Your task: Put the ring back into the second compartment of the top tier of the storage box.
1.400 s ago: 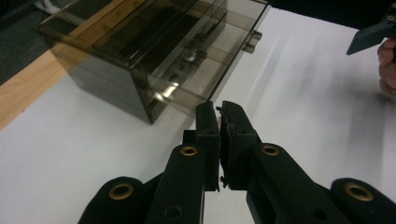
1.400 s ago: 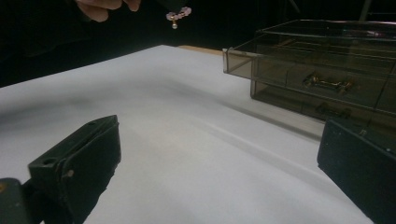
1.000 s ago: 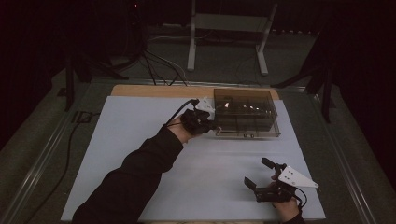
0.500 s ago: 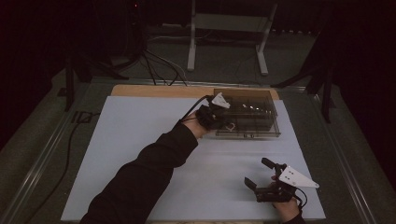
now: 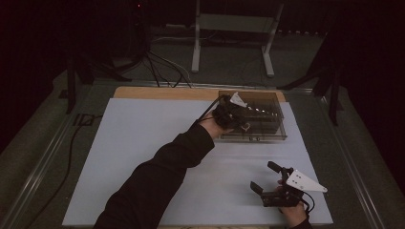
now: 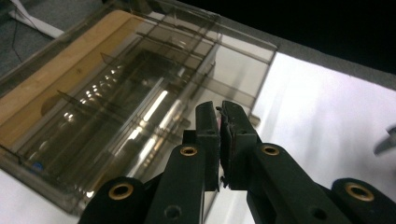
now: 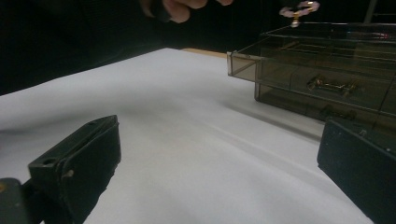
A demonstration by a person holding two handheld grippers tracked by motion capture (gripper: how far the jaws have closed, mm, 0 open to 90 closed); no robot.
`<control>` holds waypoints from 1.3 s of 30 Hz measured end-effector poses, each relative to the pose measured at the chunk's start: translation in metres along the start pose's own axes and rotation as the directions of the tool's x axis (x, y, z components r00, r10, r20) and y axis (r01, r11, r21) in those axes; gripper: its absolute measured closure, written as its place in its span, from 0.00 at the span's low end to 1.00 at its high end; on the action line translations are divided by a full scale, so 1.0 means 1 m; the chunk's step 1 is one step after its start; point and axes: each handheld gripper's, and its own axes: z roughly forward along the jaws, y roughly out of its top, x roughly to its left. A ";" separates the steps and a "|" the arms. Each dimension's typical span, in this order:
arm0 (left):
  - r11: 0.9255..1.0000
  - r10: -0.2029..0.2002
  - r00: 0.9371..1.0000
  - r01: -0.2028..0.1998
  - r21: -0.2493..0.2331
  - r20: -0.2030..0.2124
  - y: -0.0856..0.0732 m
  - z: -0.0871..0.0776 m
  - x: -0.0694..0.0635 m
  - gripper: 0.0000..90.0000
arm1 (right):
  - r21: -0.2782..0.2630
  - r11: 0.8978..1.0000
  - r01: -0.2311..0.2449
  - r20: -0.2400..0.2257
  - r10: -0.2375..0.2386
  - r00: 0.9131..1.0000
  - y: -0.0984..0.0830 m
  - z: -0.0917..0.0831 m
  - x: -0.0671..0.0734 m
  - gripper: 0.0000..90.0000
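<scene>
Right gripper (image 5: 264, 176): nearest, at about 5 o'clock on the white sheet (image 5: 143, 143). Its jaws stand wide apart with nothing between them, and they point toward 11 o'clock.

Sleeve (image 5: 157, 181): the left forearm crosses the sheet from 6 o'clock up toward 1 o'clock.

Left gripper (image 6: 219, 109): at the end of that reach, above the near left part of the box. Its jaws are pressed together on a thin pinkish sliver.

Beaded trinket (image 7: 299, 8): a small pink piece with a gold bit, most likely jewellery. In the right gripper view it hangs in the air just above the box top, so it is the thing the left jaws pinch. It is too small to tell its exact kind.

Box (image 5: 253, 138): a smoky see-through organiser at about 1 o'clock, its far edge on the wooden board (image 5: 157, 92). A shallow top drawer (image 7: 243, 65) juts out toward the near side, and a drawer with a gold handle (image 7: 331, 86) sits shut below it. Long divided compartments show through the lid.

Step in hand: by my reading, carrying the trinket to the box to put it away. It is not yet set down.

Next move: line the trinket up over an open compartment, lower it until it rests, then ease the jaws apart. Whether the top is open there I cannot tell, so the free right gripper may have to pull a drawer out further.

Stand (image 5: 234, 28): a pale metal frame on the floor at 12 o'clock, well beyond the table.
</scene>
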 end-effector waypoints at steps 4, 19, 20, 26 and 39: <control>1.000 -0.023 1.000 0.023 -0.004 -0.012 0.008 0.009 0.003 0.98 | -0.006 1.000 0.000 0.000 0.000 1.000 0.000 -0.001 -0.001 0.00; 0.998 -0.056 0.998 0.055 -0.025 -0.034 0.014 0.020 0.005 0.77 | -0.005 1.000 0.002 0.000 -0.002 1.000 0.000 -0.002 -0.001 0.00; 0.998 -0.059 0.997 0.057 -0.029 -0.042 0.015 0.020 0.005 0.69 | -0.005 1.000 0.004 0.000 -0.004 1.000 0.000 -0.002 0.000 0.00; 0.997 -0.060 0.998 0.058 -0.046 -0.038 0.014 0.011 0.001 0.45 | -0.005 1.000 0.003 0.000 -0.003 1.000 0.000 -0.002 0.000 0.00; 0.994 -0.069 0.998 0.069 -0.088 0.002 0.008 -0.017 0.001 0.17 | -0.001 1.000 0.007 0.003 -0.007 1.000 0.000 -0.002 0.000 0.00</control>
